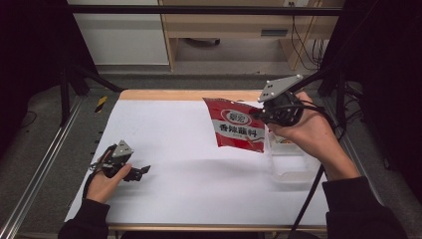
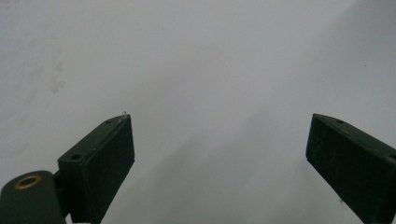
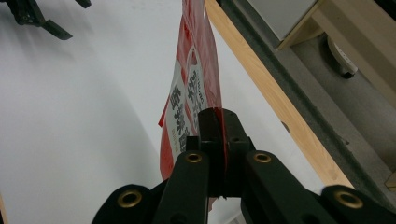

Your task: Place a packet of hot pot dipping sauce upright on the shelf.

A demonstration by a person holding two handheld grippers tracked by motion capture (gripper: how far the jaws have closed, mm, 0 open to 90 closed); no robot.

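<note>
Starting with the big stuff: a white table [image 1: 199, 189] takes up most of the high view, with a wooden edge along the far side. Near its right side sits a clear plastic container [image 1: 291, 164], open on top, looking pretty much empty as far as the high view can tell.

Next down in size, a red snack pouch [image 1: 236, 124] hangs in the air above the table, lifted clear of the surface. It's held by its right edge, so the bag trails out to the left of the right gripper [image 1: 259, 115], with the printed face toward the camera. In the right gripper view the pouch [image 3: 191, 79] runs edge-on, straight away from the jaws, which are pinched tight together on its rim.

That's the relation that matters: the container sits just below and a bit toward the person from the right hand, so the pouch would likely need swinging over and lowering lengthwise to fit in.

The left gripper [image 1: 142, 172] rests low at the table's near left, well apart from everything, with its jaws spread wide and nothing between them, just bare table.
</note>
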